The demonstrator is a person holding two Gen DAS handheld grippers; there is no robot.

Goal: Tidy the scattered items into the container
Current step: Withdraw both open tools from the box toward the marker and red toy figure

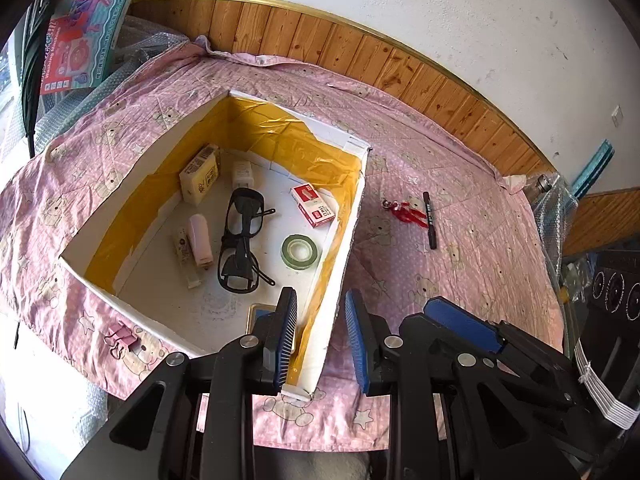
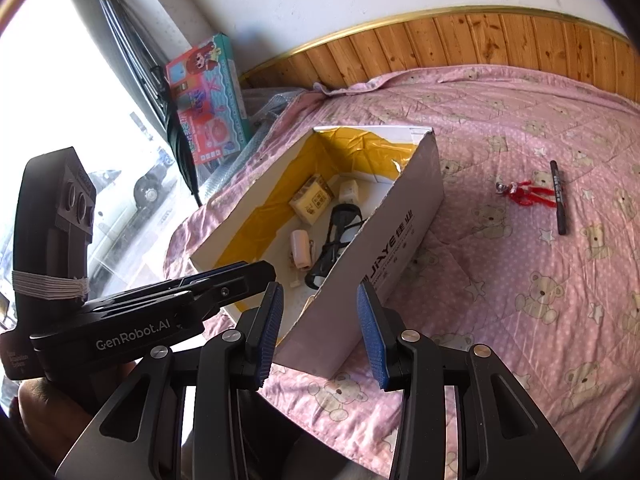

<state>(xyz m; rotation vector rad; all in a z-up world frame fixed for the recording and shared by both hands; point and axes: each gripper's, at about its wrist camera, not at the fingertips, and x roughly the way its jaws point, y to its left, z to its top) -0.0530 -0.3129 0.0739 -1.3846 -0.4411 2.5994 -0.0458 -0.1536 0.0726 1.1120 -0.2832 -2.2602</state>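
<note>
Your left gripper (image 1: 320, 332) straddles the box (image 1: 340, 248) wall, jaws apart, gripping nothing. Your right gripper (image 2: 320, 332) hovers beside the same wall, jaws apart and empty. The pen (image 1: 429, 220) and red figure (image 1: 404, 211) lie together on the quilt (image 1: 460, 264), outside the box.

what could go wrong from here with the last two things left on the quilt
1. The black marker and the red figure keychain lie touching, so closing the open right gripper on one may drag or catch the other.
2. The left gripper, open, straddles the white box wall; any shift could tip or slide it on the soft quilt.
</note>
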